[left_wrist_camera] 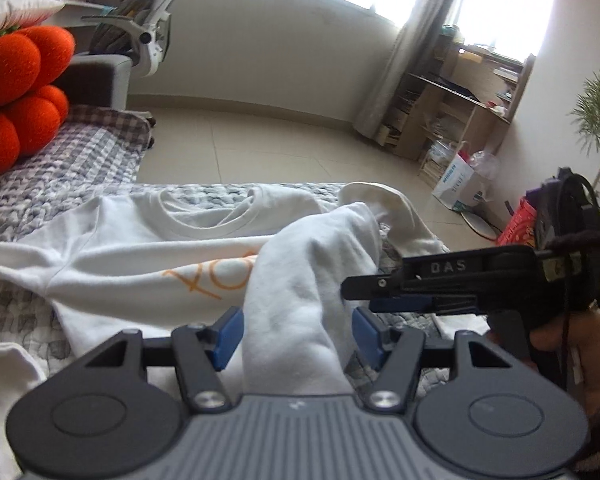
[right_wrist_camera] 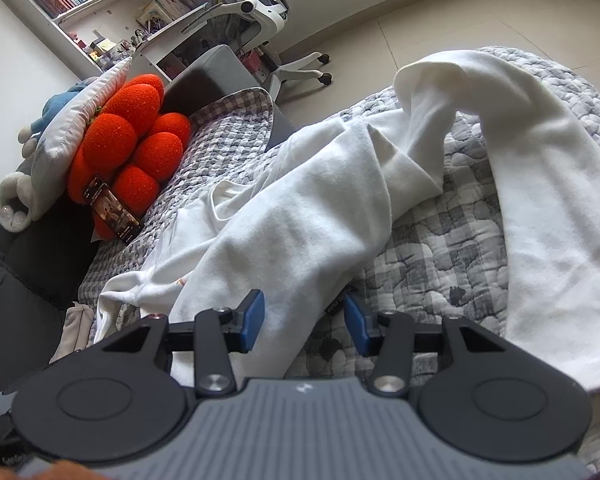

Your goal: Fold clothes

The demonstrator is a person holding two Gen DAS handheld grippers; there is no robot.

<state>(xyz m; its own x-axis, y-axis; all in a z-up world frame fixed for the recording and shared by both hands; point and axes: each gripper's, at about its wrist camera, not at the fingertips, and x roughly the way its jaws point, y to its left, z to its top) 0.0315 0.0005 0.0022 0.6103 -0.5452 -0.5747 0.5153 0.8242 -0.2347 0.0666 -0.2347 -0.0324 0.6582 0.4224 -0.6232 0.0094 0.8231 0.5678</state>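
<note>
My left jaws point(left_wrist_camera: 296, 334) carry blue pads point(left_wrist_camera: 229, 338) on black arms, silver screws and ribbed grey housing behind.

Left wrist view: close over shirt point(left_wrist_camera: 140, 240) on bed point(left_wrist_camera: 60, 168), facing window wall. Right wrist view: close, facing bookshelf corner. Shared: shirt, bed, orange cushion point(right_wrist_camera: 136, 148).
</note>
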